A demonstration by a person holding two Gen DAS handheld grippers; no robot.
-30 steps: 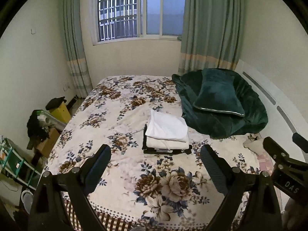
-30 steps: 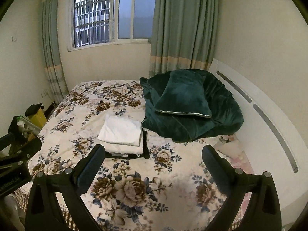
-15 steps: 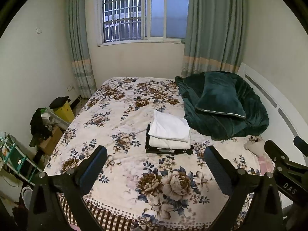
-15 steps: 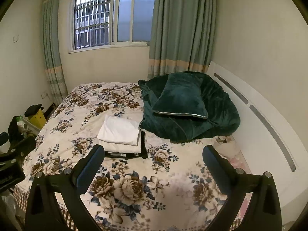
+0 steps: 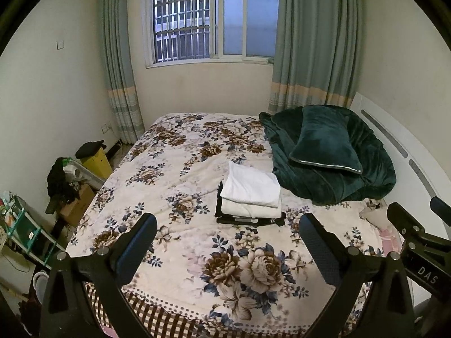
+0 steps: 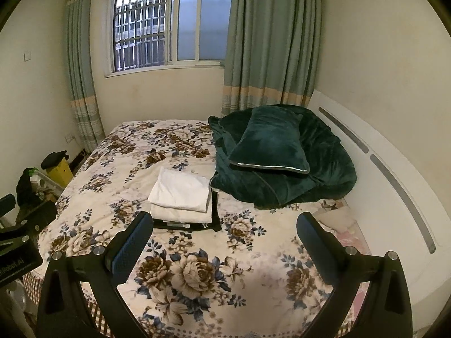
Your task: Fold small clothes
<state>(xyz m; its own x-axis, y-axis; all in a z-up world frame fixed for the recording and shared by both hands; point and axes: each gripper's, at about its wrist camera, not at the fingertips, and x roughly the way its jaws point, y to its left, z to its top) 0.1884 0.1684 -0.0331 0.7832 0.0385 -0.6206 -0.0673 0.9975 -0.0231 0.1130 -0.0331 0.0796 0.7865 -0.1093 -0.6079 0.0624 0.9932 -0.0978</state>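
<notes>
A stack of folded clothes [image 5: 251,194] lies in the middle of the flowered bedspread [image 5: 180,169]: two white pieces on top of a black one. The same stack of folded clothes [image 6: 181,197] shows in the right wrist view, on the bedspread [image 6: 197,270]. My left gripper [image 5: 227,231] hangs above the near part of the bed, open wide, nothing between its fingers. My right gripper [image 6: 224,229] is likewise open and empty, short of the stack. Each gripper's body shows at the edge of the other's view.
A dark green blanket [image 5: 352,174] with a green pillow [image 5: 324,140] is heaped at the right by the white headboard [image 5: 406,152]. Boxes, a yellow bin [image 5: 97,162] and a green rack [image 5: 19,225] crowd the floor at the left. A curtained window [image 5: 214,17] fills the far wall.
Both views have drawn back and lifted slightly, so the bed and the stack look smaller. The left gripper's fingers stand a little wider than one second ago. The stack has not moved.
</notes>
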